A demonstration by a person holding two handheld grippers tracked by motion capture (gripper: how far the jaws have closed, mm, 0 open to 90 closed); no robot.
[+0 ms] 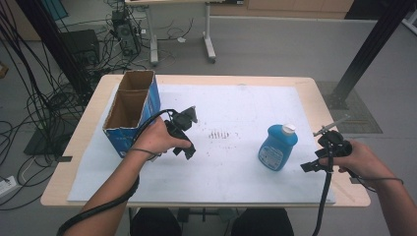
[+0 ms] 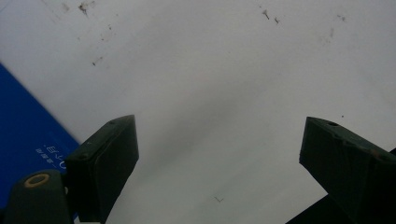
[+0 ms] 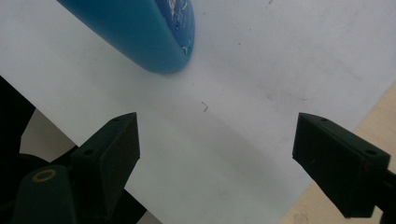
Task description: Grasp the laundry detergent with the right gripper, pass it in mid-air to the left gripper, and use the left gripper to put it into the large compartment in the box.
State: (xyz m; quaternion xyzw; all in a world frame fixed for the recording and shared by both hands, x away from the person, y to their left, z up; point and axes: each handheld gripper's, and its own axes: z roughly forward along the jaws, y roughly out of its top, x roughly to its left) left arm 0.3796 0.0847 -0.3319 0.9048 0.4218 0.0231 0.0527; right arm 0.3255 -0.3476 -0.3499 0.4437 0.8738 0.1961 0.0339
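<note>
A blue plastic bottle point(image 1: 277, 147) with a white cap stands on the white sheet point(image 1: 231, 108) right of centre. An open blue cardboard box point(image 1: 132, 110) stands at the left of the sheet. My left gripper point(image 1: 188, 153) hovers just right of the box, pointing down at the sheet, jaws wide apart and empty point(image 2: 217, 154); the box's blue wall point(image 2: 23, 140) shows at that view's left. My right gripper point(image 1: 310, 166) is held to the right of the bottle, near the sheet's right edge, also open with nothing between its jaws point(image 3: 215, 149); the bottle's base point(image 3: 149, 32) lies ahead of it.
The wooden table point(image 1: 314, 98) rims the white sheet on all sides. Faint dark marks point(image 1: 219, 133) dot the sheet's middle. Beyond the table are cables, a computer case point(image 1: 125, 32) and a desk's legs on the grey floor.
</note>
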